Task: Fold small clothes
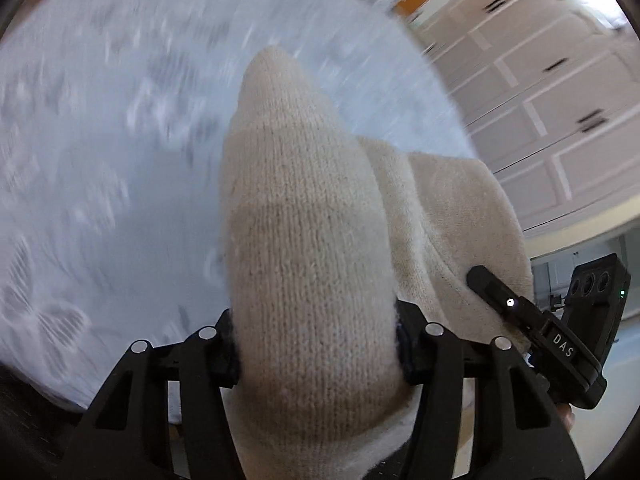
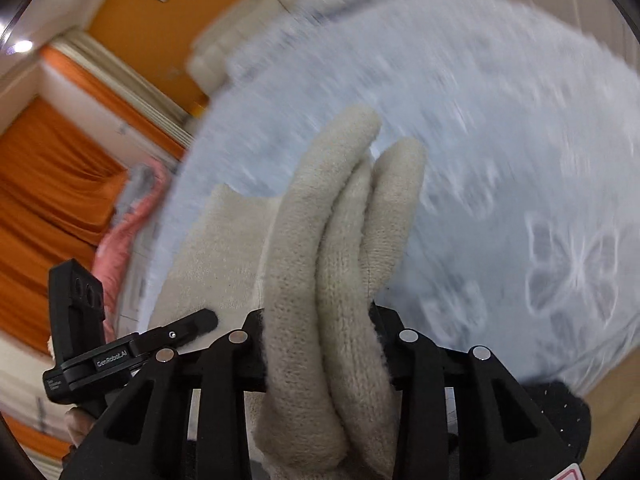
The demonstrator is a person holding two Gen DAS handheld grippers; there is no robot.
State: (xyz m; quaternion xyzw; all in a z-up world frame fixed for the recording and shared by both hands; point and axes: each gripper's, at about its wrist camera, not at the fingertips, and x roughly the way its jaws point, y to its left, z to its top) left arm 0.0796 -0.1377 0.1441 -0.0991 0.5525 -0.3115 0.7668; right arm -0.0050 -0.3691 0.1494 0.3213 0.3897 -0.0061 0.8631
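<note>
A cream knitted garment (image 1: 308,248), sock-like, is held up above a pale blue patterned bedspread (image 1: 100,168). My left gripper (image 1: 318,354) is shut on one end of it; the fabric bulges up between the jaws and hides the fingertips. My right gripper (image 2: 320,344) is shut on the other end, where the knit (image 2: 320,248) bunches into folds. The right gripper's black body (image 1: 560,336) shows at the lower right of the left wrist view, and the left gripper's body (image 2: 100,344) at the lower left of the right wrist view, close together.
The bedspread (image 2: 500,140) with butterfly prints lies under both grippers, blurred by motion. White panelled wardrobe doors (image 1: 540,92) stand to the right. Orange curtains (image 2: 48,200) and an orange wall are at the left, with pink cloth (image 2: 128,232) by the bed's edge.
</note>
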